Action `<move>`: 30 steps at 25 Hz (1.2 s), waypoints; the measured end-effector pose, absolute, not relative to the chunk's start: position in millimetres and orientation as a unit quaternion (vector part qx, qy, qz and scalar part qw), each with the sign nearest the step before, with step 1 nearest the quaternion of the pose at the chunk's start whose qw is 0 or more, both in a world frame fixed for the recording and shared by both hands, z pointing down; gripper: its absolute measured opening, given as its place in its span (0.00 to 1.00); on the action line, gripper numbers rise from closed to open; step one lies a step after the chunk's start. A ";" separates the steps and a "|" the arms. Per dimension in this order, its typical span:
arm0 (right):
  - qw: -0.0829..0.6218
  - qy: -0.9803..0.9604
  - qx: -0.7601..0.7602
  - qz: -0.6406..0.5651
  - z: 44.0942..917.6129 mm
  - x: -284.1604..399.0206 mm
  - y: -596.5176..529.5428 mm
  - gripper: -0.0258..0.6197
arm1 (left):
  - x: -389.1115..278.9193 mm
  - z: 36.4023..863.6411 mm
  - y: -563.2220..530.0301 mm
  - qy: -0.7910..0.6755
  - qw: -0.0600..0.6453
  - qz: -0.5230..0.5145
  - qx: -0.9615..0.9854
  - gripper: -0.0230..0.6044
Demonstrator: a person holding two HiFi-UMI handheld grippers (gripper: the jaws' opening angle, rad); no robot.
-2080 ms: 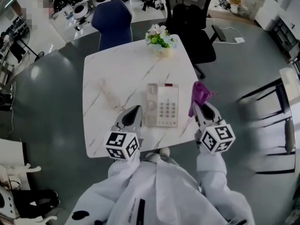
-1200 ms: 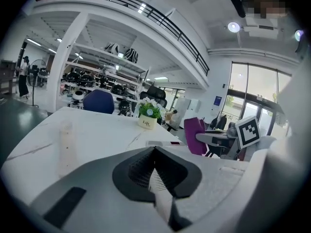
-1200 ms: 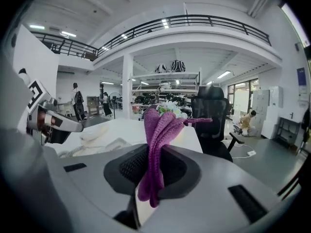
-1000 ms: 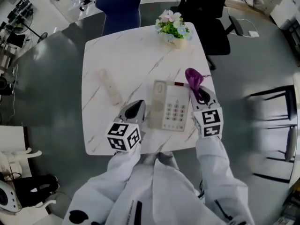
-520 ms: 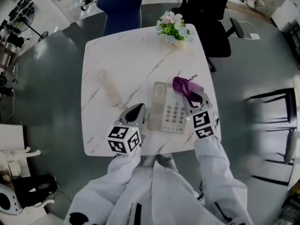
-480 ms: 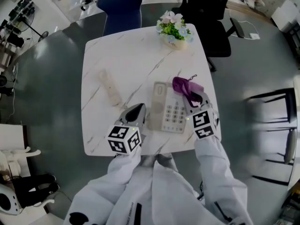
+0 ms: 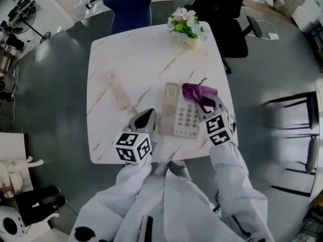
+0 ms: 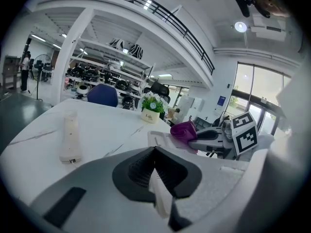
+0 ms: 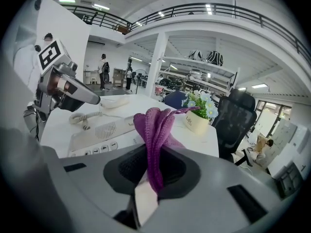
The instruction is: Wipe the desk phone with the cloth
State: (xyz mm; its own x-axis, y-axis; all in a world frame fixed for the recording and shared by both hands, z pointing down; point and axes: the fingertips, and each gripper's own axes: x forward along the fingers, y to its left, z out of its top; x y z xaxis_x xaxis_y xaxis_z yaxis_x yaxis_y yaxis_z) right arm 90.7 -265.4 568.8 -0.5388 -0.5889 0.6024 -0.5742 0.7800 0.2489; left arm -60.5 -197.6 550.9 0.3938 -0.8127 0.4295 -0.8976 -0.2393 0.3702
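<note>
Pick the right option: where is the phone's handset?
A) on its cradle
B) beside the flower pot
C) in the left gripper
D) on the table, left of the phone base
D: the handset lies on the table, left of the phone base and apart from it.

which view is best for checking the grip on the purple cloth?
Right gripper view: the cloth fills the centre, pinched between the jaws of the right tool. Head view shows it small, over the top right of the phone. Left gripper view shows only a distant purple bundle.
</note>
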 end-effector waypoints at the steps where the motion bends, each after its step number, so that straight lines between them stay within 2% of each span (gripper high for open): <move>1: 0.349 -0.877 0.330 -0.010 569.5 90.6 -263.4 0.11 | -60.2 550.8 -196.4 -0.545 0.287 0.074 0.784 0.03; 30: 0.388 -0.872 0.300 0.005 583.8 84.9 -211.3 0.11 | -54.9 539.8 -167.9 -0.527 0.285 0.070 0.798 0.03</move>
